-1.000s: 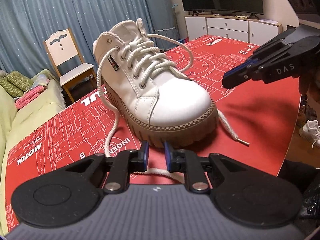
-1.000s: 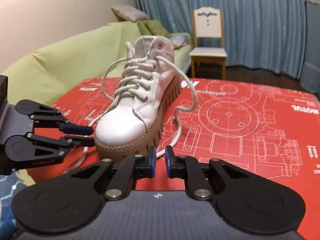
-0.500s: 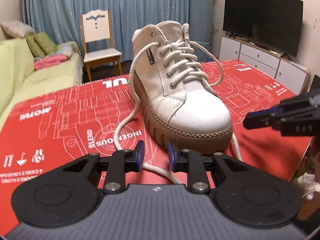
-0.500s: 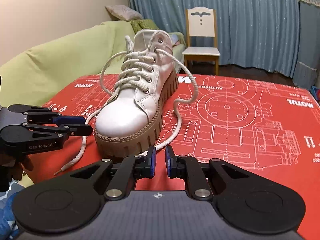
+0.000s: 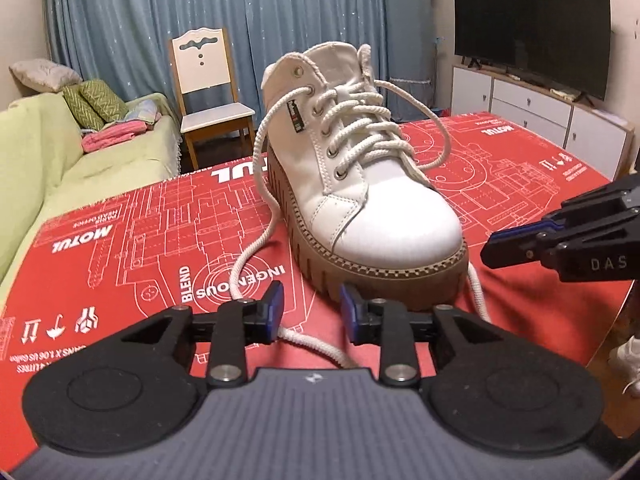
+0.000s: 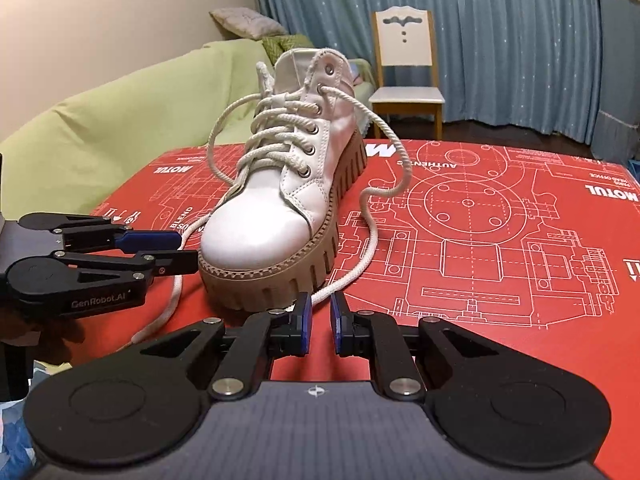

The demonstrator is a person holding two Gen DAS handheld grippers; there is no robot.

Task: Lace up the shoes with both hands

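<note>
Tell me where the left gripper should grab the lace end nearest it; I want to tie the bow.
Grip the lace on the stretch lying flat between the left gripper's opening jaws, coming down from above. That part lies free on the red board, clear of the shoe's sole, and crosses the gap, so the pads can likely close across it.

My living room behind the table

A white chair stands past the far edge before blue curtains; green sofa left, television on white cabinet right.
</note>
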